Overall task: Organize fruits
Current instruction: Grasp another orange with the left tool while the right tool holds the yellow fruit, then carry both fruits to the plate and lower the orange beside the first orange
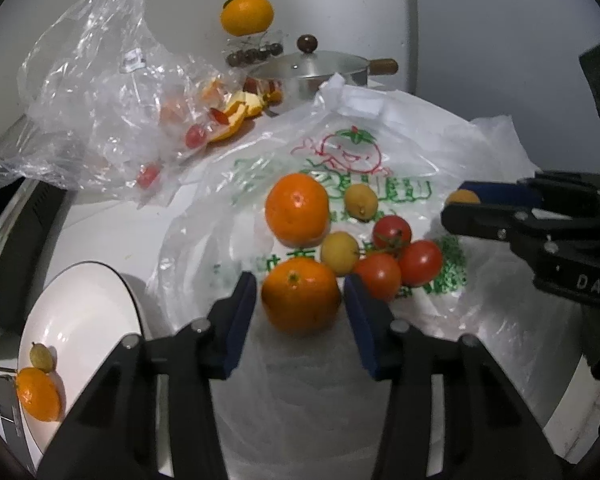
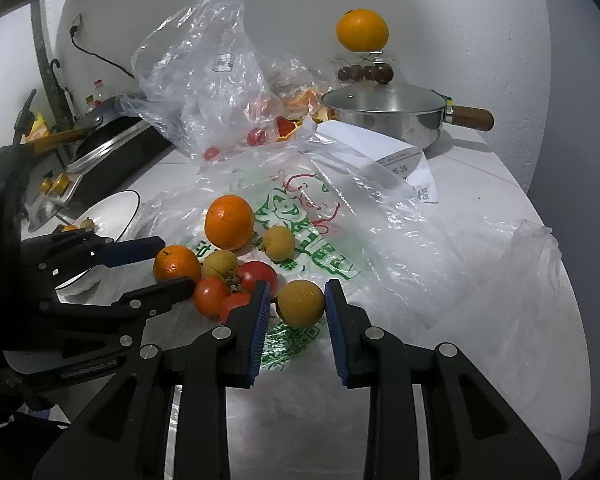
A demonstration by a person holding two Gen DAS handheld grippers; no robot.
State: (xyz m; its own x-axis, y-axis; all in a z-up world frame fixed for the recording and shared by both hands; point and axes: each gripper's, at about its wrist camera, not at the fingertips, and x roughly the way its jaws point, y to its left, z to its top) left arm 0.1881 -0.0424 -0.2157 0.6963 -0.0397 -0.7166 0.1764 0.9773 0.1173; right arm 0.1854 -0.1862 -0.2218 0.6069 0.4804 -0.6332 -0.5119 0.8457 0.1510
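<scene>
Loose fruit lies on a printed plastic bag [image 1: 380,152] spread over the white counter. My left gripper [image 1: 300,280] has its blue pads against both sides of the nearest orange [image 1: 300,296]; the right wrist view shows the same left gripper [image 2: 177,261] pinching that orange [image 2: 176,264]. Behind it lie another orange [image 1: 296,210], two small yellow fruits [image 1: 339,252] and a cluster of red tomatoes [image 1: 392,256]. My right gripper [image 2: 296,296] is shut on a small round yellow-brown fruit [image 2: 300,304]. A white plate [image 1: 84,300] at the left holds an orange and a small yellowish fruit.
A steel pot [image 1: 320,72] with lid and wooden handle stands at the back. A crumpled clear bag [image 1: 100,100] with peel and small tomatoes lies back left. One orange [image 1: 246,14] sits on a clear box of dark fruit. A stove [image 2: 100,140] borders the counter's left.
</scene>
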